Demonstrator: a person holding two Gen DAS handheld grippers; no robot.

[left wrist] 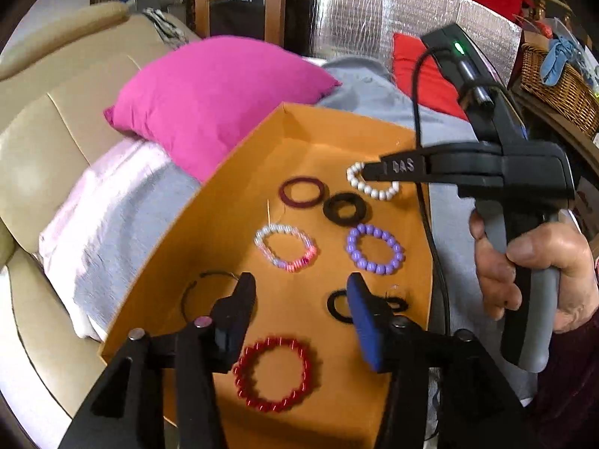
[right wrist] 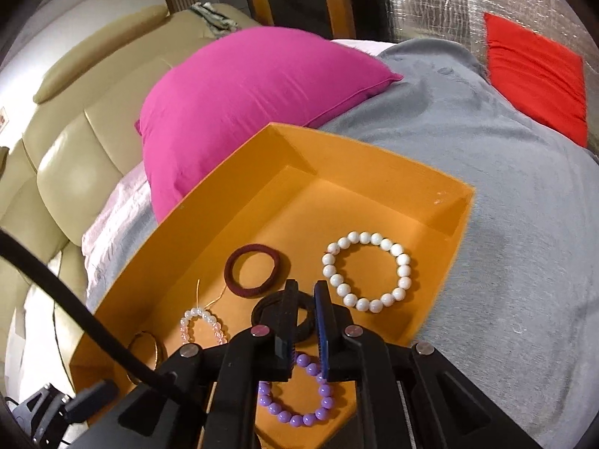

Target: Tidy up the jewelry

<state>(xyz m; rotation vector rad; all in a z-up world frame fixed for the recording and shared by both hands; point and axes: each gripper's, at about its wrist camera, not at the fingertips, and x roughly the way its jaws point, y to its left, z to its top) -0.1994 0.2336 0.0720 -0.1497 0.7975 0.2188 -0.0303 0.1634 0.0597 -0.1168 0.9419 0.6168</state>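
An orange tray (left wrist: 224, 194) (right wrist: 430, 202) lies on a grey blanket and holds several bracelets and hair ties. In it are a white pearl bracelet (left wrist: 374, 187) (right wrist: 368, 269), a maroon hair tie (left wrist: 301, 191) (right wrist: 252, 269), a black hair tie (left wrist: 344, 207) (right wrist: 307, 321), a purple bead bracelet (left wrist: 374, 249) (right wrist: 299, 408), a clear-and-pink bead bracelet (left wrist: 286, 249) (right wrist: 204, 323) and a red bead bracelet (left wrist: 273, 374). My left gripper (left wrist: 301, 297) is open and empty above the tray's near part. My right gripper (right wrist: 306, 292) (left wrist: 368, 172) hovers nearly closed and empty just above the black hair tie, beside the white bracelet.
A pink cushion (left wrist: 217, 97) (right wrist: 254, 112) lies behind the tray against a beige leather sofa (left wrist: 45, 142). A red cushion (right wrist: 535, 75) sits at the far right. A wicker basket (left wrist: 558, 86) stands to the right. A thin black hoop (left wrist: 202, 292) and another black tie (left wrist: 338, 305) lie near my left fingers.
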